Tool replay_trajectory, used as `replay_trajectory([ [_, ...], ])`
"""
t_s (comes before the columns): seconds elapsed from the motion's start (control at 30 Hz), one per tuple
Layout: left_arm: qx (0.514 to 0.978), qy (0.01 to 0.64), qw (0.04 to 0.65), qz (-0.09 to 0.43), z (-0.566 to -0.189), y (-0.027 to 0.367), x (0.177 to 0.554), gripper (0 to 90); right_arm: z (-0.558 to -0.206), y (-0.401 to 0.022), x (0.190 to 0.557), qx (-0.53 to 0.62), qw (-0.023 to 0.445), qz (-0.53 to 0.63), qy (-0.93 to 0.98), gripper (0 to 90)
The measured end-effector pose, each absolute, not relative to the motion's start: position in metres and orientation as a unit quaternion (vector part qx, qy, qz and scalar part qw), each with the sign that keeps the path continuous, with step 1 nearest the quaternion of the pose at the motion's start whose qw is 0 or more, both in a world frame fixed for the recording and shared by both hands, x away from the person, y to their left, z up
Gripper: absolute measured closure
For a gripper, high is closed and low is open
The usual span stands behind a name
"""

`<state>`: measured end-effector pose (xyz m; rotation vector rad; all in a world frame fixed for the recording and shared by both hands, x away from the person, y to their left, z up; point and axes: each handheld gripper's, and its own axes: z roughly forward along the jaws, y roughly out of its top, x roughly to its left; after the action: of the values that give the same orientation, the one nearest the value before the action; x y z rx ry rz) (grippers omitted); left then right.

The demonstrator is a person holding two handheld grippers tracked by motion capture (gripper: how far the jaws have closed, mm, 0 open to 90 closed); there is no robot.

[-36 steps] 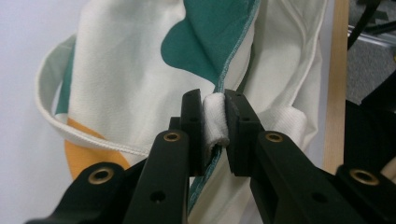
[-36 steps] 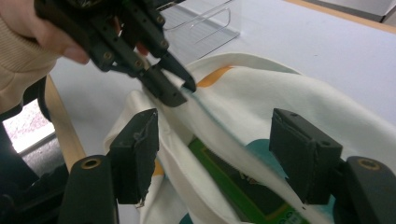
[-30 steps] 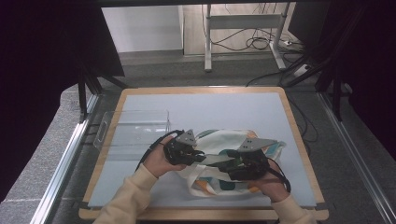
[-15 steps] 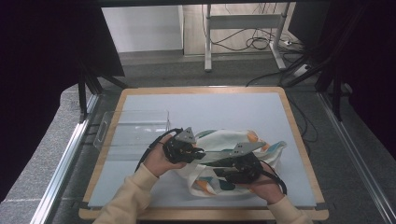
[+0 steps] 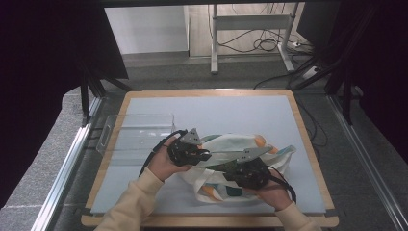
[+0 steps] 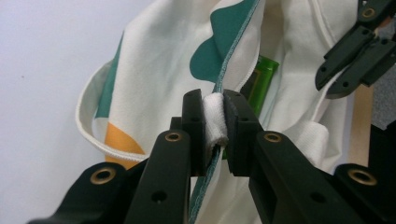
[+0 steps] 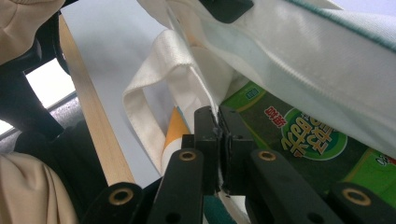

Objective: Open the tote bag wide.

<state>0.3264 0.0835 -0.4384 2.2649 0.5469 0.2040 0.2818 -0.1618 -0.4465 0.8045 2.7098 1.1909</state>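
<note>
A cream cloth bag [image 5: 231,142] with teal and orange patches lies on the pale mat [image 5: 216,110]. My left gripper [image 5: 206,155] is shut on a fold of the bag's teal-stitched rim [image 6: 215,116]. My right gripper [image 5: 225,168] has just been closing, and its pads now pinch the opposite rim of the bag [image 7: 218,123]. Between the two held edges the bag's mouth gapes, and a green printed packet [image 7: 299,135] lies inside, also seen past the left jaws [image 6: 261,79]. A cream handle strap [image 7: 144,98] loops out to the side.
A clear plastic box [image 5: 137,132] stands on the mat's left side, close to my left hand. The wooden table edge [image 5: 207,221] runs along the front. Behind the table are metal legs and floor cables [image 5: 260,43].
The right gripper's jaws have closed onto the bag's rim, and the bag's right side has bunched slightly. The left hand and its grip have stayed the same.
</note>
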Motion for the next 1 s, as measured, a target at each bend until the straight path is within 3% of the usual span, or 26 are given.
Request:
replay_trajectory([
  [1.0,0.869,0.28,0.39,0.118,-0.432,0.087,0.359,81.0,-0.45,-0.167,0.27,0.255,0.023,0.397,0.882,86.9],
])
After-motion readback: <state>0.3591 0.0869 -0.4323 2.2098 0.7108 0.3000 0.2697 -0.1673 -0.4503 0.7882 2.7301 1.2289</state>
